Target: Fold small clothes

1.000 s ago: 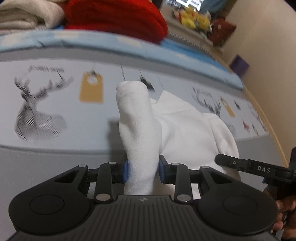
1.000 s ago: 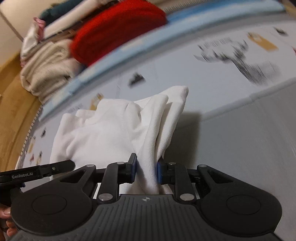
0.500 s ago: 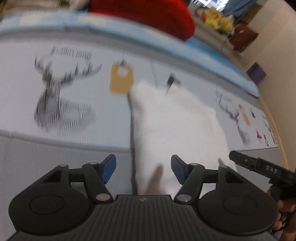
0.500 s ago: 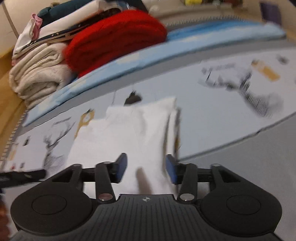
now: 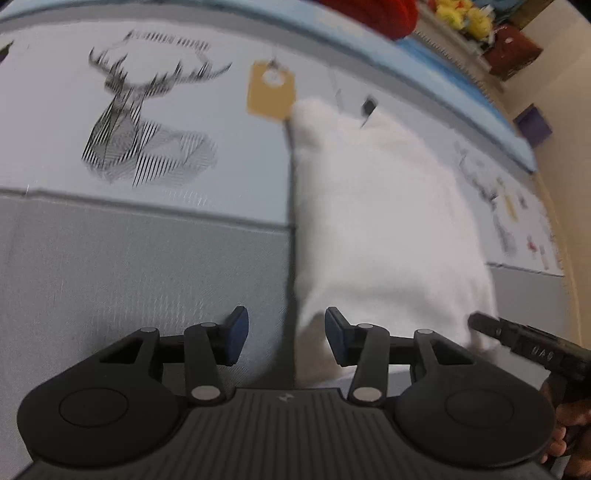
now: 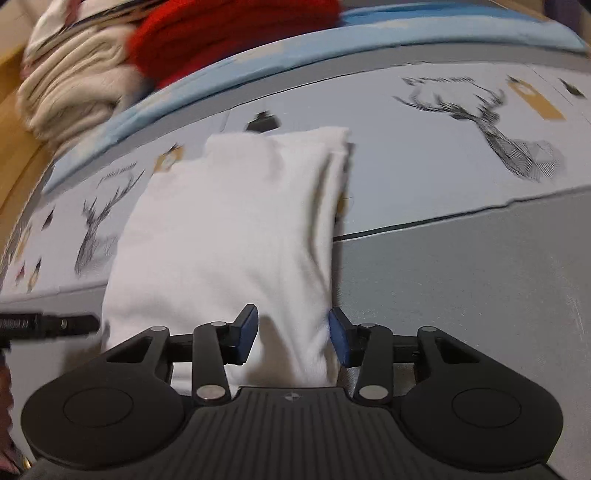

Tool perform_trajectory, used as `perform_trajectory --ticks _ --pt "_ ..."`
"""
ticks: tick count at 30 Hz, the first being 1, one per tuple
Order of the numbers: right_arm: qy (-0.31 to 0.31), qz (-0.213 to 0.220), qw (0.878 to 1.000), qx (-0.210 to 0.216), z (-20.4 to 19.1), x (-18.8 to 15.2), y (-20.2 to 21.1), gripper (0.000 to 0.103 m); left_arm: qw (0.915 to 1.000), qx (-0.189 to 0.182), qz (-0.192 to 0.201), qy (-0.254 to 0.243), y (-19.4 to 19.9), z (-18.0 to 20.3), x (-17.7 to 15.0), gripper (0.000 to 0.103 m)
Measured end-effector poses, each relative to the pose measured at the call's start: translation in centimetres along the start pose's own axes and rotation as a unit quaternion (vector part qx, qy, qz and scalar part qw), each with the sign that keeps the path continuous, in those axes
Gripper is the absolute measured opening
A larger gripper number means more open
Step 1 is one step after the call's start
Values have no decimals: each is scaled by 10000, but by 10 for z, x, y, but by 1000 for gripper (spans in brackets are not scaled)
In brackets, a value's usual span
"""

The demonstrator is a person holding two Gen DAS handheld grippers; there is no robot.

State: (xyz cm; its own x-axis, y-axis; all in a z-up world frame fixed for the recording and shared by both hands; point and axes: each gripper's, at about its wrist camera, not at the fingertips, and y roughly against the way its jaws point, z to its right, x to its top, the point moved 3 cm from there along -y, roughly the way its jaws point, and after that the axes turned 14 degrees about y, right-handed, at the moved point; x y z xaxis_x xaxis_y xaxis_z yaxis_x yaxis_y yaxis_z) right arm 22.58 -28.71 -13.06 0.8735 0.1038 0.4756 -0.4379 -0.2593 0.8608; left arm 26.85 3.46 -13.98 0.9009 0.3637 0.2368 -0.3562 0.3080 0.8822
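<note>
The left claw (image 5: pixel 282 341) is open, and its blue pads (image 5: pixel 236 339) press on nothing. Its jaws have just been closing a little. The near left edge of the white cloth (image 5: pixel 376 221) lies just in front of the right pad, and mostly bare grey mat (image 5: pixel 129 266) shows in the gap. The cloth lies flat on the mat and runs away from the claw, up and to the right. The tip of the right claw pokes in at the lower right, beside the near right corner of the cloth, with a bit of a hand (image 5: pixel 569 432) under it.

The right claw (image 6: pixel 293 339) is open too, and its jaws have also just been closing a little. The near right corner of the white cloth (image 6: pixel 229 236) lies between its blue pads (image 6: pixel 245 338). The right pad sits just beside the cloth's edge, but I cannot tell if it touches. The cloth is folded, with a doubled edge along its right side.

Farther off, the mat turns pale with a deer drawing (image 5: pixel 144 133) and a brown tag (image 5: pixel 269 90) printed on it. Behind that runs a blue strip (image 6: pixel 258 74). At the very back sit a red bundle (image 6: pixel 229 33) and a cream pile of clothes (image 6: pixel 74 92).
</note>
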Motion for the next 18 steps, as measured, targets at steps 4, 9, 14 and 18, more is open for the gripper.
perform_trajectory --ticks 4,9,14,18 --pt "1 -820 9960 -367 8 -22 -20 43 9993 358 -7 -136 -7 0 -7 29" --pt "252 -346 9977 -525 -4 -13 2 29 9939 444 832 -578 32 17 -16 53" --pt "612 279 9938 -890 -13 -10 43 33 9711 513 1989 -1217 95 46 -48 89" --pt "913 731 9879 -1015 -21 -18 80 47 9567 354 2549 -1357 139 62 -89 102"
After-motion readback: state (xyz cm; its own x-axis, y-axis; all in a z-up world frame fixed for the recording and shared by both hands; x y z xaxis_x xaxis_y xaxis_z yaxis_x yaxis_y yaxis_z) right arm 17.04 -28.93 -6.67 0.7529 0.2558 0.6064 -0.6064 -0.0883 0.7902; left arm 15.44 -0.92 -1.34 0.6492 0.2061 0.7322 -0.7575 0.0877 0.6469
